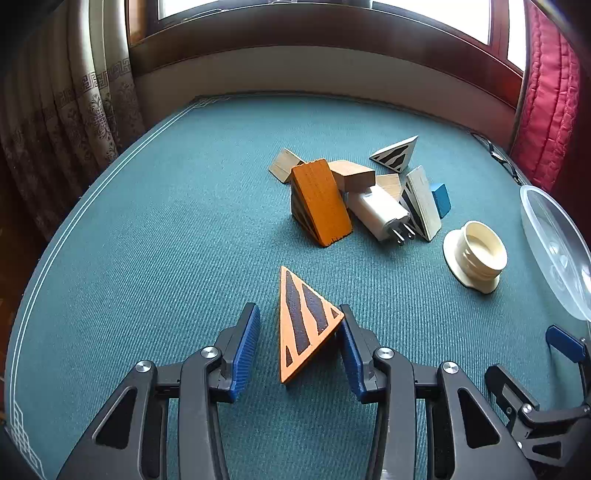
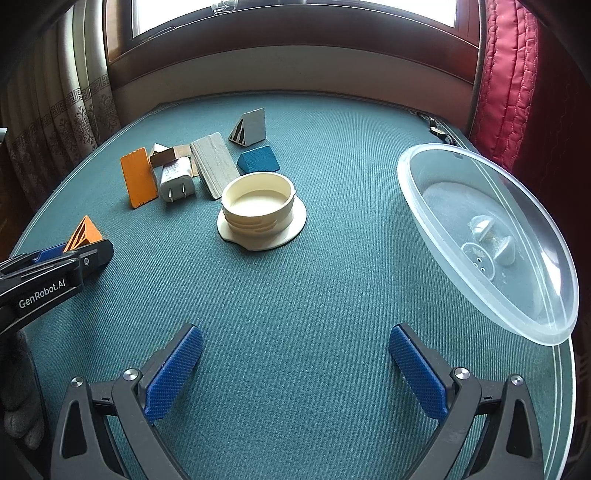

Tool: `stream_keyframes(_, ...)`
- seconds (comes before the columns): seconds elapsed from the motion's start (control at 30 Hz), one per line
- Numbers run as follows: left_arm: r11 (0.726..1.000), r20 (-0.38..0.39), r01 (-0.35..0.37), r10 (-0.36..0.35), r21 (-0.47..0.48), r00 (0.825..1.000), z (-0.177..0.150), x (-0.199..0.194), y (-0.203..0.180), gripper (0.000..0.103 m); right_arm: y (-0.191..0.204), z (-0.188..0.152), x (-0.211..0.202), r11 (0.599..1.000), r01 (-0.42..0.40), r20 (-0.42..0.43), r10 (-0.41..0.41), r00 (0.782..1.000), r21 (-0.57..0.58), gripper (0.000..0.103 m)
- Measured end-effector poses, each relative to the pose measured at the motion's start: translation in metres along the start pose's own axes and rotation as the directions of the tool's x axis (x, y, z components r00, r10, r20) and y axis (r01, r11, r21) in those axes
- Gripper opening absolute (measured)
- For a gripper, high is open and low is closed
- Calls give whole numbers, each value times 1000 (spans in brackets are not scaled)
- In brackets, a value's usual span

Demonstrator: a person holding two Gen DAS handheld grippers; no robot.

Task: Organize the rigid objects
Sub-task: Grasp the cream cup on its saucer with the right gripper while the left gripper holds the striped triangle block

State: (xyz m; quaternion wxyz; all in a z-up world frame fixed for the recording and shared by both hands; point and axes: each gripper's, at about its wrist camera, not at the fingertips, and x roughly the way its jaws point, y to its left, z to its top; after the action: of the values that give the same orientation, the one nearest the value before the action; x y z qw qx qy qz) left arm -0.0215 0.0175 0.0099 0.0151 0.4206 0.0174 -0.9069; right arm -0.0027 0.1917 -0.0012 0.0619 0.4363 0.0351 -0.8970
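1. The left wrist view shows the left gripper [image 1: 299, 343] with its jaws apart around an orange striped wedge [image 1: 301, 325] that lies on the bench [image 1: 147, 240]; the right blue pad [image 1: 351, 354] touches the wedge, while the left pad stands clear of it.
2. The right wrist view sees this wedge only as a small orange corner behind the left gripper [image 2: 88, 254], but it shows the whole clear plastic bowl [image 2: 487, 236] – in the left view only its rim appears.
3. The right gripper [image 2: 295, 369] has its jaws wide apart over bare cloth, holding nothing.
4. Farther back lies the pile: a big orange wedge [image 1: 321, 203], a white plug adapter [image 1: 380, 212], a grey striped wedge [image 1: 421, 203], a blue block [image 1: 441, 199] and plain wooden blocks [image 1: 351, 173]. A cream threaded cap [image 2: 258, 206] stands apart, between the pile and the bowl.
5. The bowl sits at the right edge of the bench – open cloth lies between it and the cap.
6. The bench has a teal ribbed cover with white border lines; behind are a window [image 2: 295, 14], patterned curtains [image 1: 74, 110] and a red quilted cloth [image 2: 509, 81].
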Motion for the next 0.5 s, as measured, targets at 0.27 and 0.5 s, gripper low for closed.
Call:
stream_keyframes(0.27,999,27,21,-21,-25,999,-4,-3,4,30,1,-1,-1,1000,-1,0,1,1000,0,103)
stream_keyframes(0.5,998,31,37,-35,-49,999,-5,-4,7,30,-2,9,-1,999,-31,-12,32,999,21,103)
